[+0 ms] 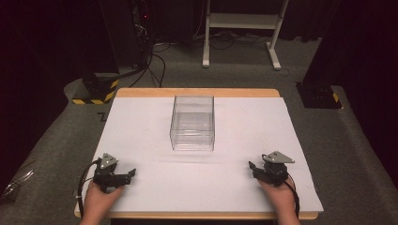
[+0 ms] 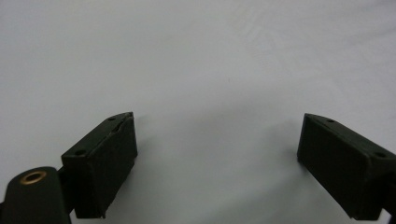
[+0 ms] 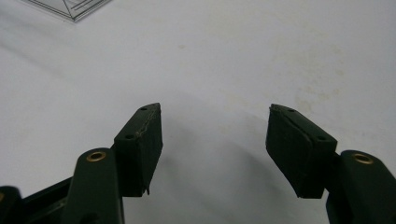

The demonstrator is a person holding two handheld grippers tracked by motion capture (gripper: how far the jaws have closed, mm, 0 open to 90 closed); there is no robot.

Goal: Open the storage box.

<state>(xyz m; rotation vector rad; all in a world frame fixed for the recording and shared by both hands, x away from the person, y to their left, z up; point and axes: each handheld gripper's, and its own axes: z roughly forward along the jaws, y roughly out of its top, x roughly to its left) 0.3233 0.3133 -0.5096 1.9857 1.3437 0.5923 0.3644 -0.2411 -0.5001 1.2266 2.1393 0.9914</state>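
Observation:
A clear plastic box (image 1: 193,123) stands empty at the middle of the white table sheet (image 1: 141,131). My left gripper (image 1: 131,174) rests near the front left of the sheet, held by a hand, pointing right. Its jaws stand wide apart over bare white sheet (image 2: 215,70) in the left gripper view, my left gripper (image 2: 217,119) holding nothing. My right gripper (image 1: 252,166) sits near the front right, pointing left. In the right gripper view my right gripper (image 3: 215,109) is open and empty, with a corner of the clear box (image 3: 70,7) at top left.
The wooden table edge (image 1: 197,92) shows behind the sheet. Beyond it on grey carpet are a white frame's legs (image 1: 239,28), black cables (image 1: 155,61) and a stand base with yellow-black tape (image 1: 96,91). Another dark base (image 1: 319,96) sits at the right.

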